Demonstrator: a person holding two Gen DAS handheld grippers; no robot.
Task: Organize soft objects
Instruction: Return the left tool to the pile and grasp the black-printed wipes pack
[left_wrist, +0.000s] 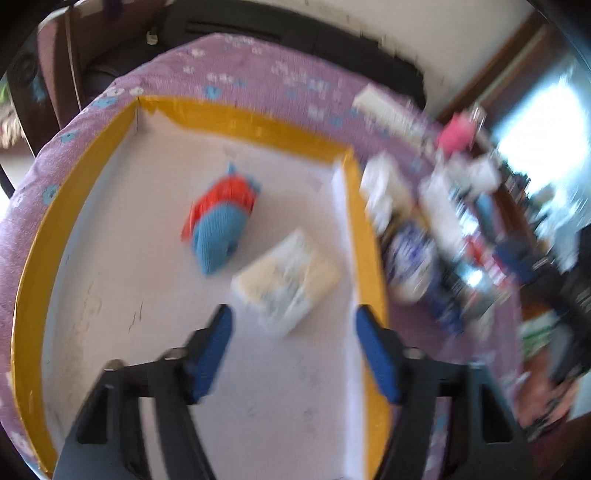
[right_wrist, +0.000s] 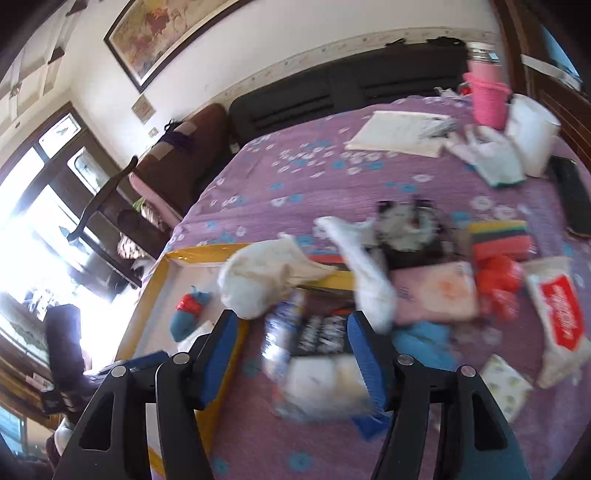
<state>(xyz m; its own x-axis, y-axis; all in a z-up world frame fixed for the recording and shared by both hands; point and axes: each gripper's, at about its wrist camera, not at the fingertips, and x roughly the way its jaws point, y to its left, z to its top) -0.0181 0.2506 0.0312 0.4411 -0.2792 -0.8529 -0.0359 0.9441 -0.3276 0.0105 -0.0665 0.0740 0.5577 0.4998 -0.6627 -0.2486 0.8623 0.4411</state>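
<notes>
A white tray with a yellow rim (left_wrist: 236, 114) lies on the purple flowered cloth. In it lie a blue and red rolled sock (left_wrist: 221, 221) and a cream tissue packet (left_wrist: 291, 277). My left gripper (left_wrist: 293, 339) is open and empty above the tray, just short of the packet. My right gripper (right_wrist: 290, 343) is open above the clutter beside the tray (right_wrist: 207, 253); a white soft packet (right_wrist: 325, 384) lies between its fingers, blurred. The sock also shows in the right wrist view (right_wrist: 188, 314).
Right of the tray lie white cloths (right_wrist: 266, 277), a pink packet (right_wrist: 436, 291), coloured sponges (right_wrist: 498, 236), a red-labelled wipes pack (right_wrist: 561, 317), a blue cloth (right_wrist: 421, 343), a pink basket (right_wrist: 487, 99), a notebook (right_wrist: 399, 133) and a black phone (right_wrist: 572, 192).
</notes>
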